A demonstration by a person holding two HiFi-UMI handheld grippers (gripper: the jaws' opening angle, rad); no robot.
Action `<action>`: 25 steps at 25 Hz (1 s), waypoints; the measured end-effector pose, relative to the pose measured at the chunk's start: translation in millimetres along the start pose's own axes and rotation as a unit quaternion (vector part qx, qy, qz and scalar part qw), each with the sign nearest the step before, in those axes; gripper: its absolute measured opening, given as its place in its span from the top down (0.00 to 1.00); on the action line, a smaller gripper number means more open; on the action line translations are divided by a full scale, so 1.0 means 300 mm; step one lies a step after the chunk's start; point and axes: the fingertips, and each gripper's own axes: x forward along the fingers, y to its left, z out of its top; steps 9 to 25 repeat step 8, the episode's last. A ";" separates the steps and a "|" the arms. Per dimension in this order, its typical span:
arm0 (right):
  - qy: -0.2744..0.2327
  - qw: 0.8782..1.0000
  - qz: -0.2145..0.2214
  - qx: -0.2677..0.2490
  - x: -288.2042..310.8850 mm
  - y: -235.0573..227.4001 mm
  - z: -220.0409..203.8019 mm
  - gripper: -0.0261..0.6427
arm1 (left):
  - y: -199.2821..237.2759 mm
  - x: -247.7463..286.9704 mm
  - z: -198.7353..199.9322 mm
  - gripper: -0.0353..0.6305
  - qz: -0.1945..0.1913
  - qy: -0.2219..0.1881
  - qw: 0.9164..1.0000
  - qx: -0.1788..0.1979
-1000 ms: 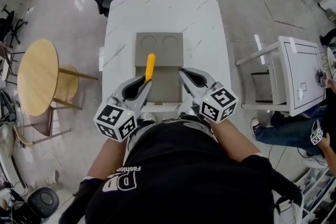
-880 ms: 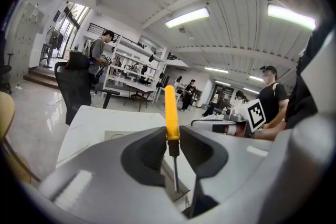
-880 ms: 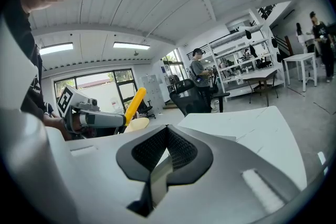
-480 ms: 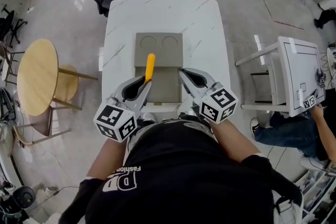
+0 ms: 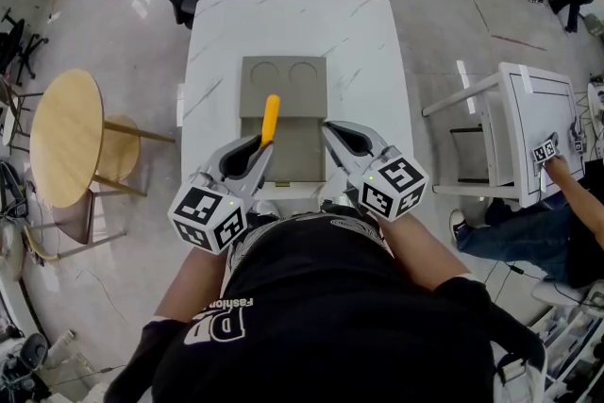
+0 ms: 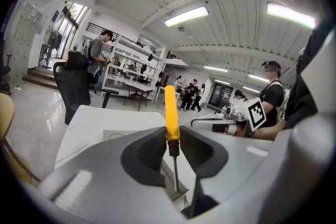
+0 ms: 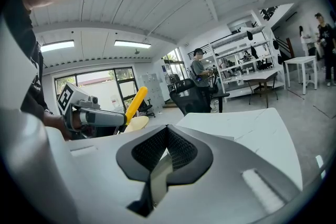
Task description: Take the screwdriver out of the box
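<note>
— Where's the screwdriver (image 5: 270,119)?
— Yellow handle pointing far, pinched between the left gripper's (image 5: 258,148) fingers, above the box (image 5: 283,75).
— And the box?
— Flat, grey-brown, centred on the desk (image 5: 363,42).

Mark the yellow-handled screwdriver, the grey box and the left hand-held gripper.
yellow-handled screwdriver (image 5: 270,116): head view, middle of its handle.
flat grey box (image 5: 300,101): head view, bare top panel.
left hand-held gripper (image 6: 172,136): left gripper view, between its fingertips, shut on the screwdriver.

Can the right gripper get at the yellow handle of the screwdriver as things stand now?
Probably not at once: the right gripper seems closed on the box edge. Otherwise the screwdriver handle stands free beyond the left gripper, nothing between.
</note>
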 end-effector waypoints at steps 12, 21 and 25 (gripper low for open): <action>0.006 1.000 -0.002 -0.020 -0.006 0.001 0.000 0.96 | -0.004 0.010 -0.006 0.74 0.002 0.011 1.000 -0.005; 0.006 1.000 -0.002 -0.020 -0.006 0.001 0.000 0.96 | -0.004 0.010 -0.006 0.74 0.002 0.011 1.000 -0.005; 0.006 1.000 -0.002 -0.020 -0.006 0.001 0.000 0.96 | -0.004 0.010 -0.006 0.74 0.002 0.011 1.000 -0.005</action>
